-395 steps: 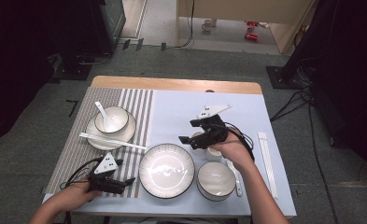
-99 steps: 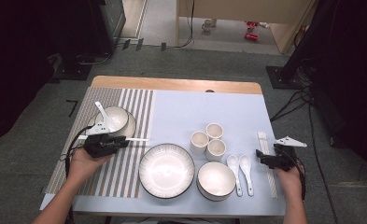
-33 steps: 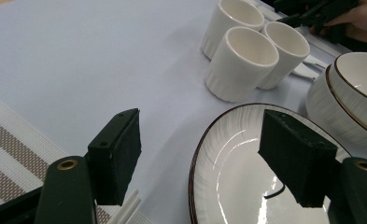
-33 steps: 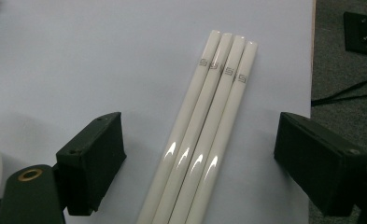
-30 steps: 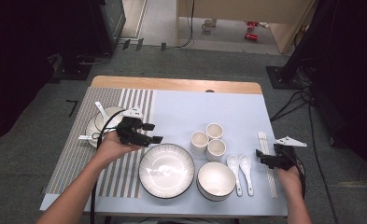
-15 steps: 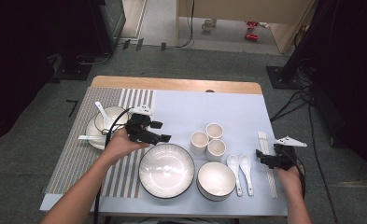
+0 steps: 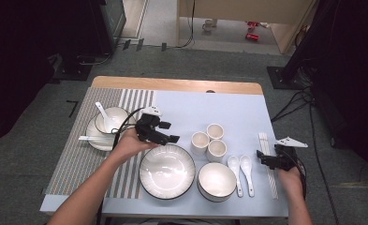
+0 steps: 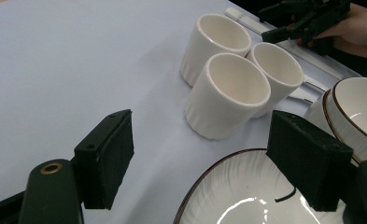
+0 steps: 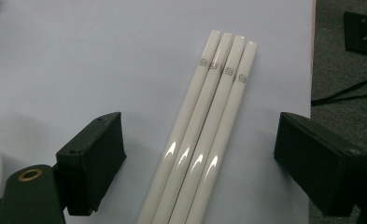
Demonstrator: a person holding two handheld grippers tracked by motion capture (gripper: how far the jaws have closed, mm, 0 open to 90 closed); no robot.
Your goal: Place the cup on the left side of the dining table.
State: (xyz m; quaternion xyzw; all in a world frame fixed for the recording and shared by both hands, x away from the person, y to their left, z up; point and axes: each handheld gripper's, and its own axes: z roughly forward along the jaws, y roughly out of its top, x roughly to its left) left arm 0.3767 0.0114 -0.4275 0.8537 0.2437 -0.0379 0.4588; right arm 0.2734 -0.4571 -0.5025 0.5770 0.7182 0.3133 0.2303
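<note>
Now my left gripper (image 8: 202, 172), jaws spread wide and empty, hangs over the big plate (image 8: 246, 196). The nearest cup (image 8: 228, 93) stands just beyond that plate; I should centre on it before closing. Farther off, my right gripper (image 7: 266, 160) stands open over the chopsticks (image 9: 204, 135), whose near ends are cut off.
</note>
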